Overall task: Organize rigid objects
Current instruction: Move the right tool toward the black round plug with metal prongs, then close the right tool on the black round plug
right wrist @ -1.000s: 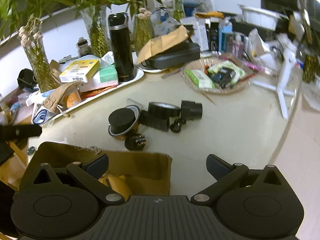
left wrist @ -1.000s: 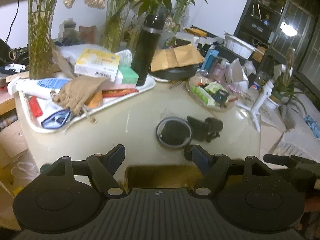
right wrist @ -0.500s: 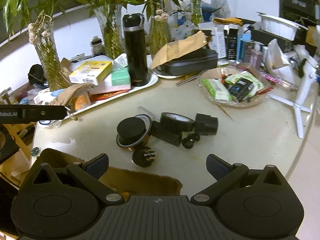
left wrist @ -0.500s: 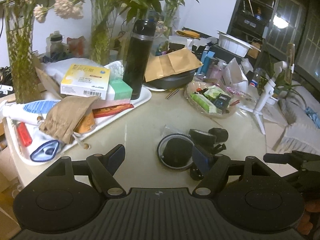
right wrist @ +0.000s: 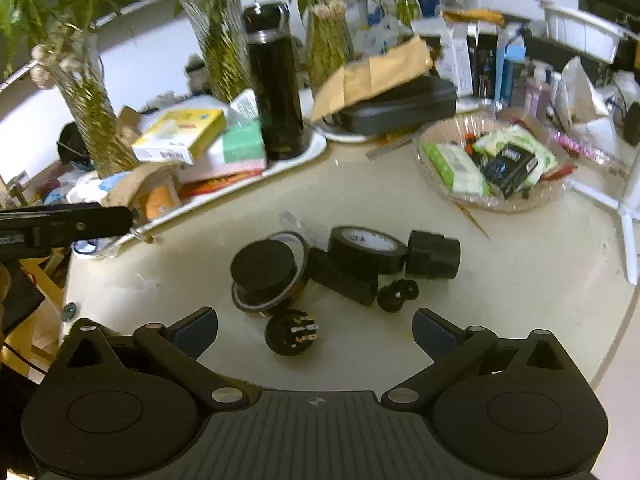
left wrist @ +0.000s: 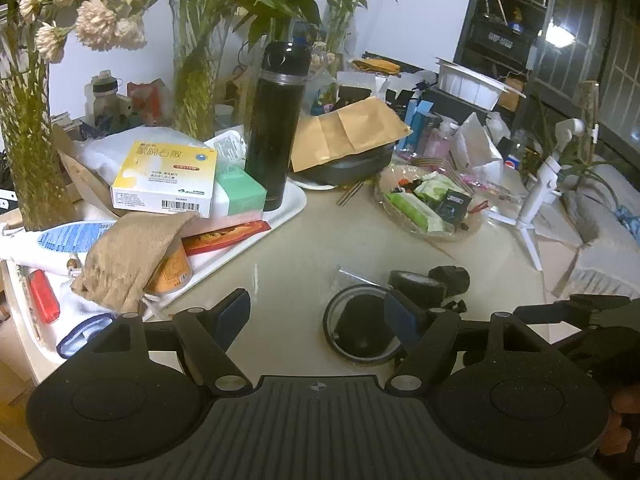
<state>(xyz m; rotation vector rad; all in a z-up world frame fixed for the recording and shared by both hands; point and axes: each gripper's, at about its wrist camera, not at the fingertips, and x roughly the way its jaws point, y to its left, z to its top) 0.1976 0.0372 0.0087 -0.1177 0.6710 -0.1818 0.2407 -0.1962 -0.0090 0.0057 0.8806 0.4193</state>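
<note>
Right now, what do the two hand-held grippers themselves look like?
Both match: the left hand-held gripper and right hand-held gripper have matte black ribbed bodies bearing a small crosshair mark, two round black discs, silver pivot pins, and angled black fingers tipped with dark blue pads. No cables or sleeves show.

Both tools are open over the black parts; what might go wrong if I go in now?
1. The black parts are packed tight: the tape roll leans on the rectangular block, so pulling one may drag the other.
2. The round plug and small knob could roll toward the table edge.
3. The right tool and left tool may collide.
</note>
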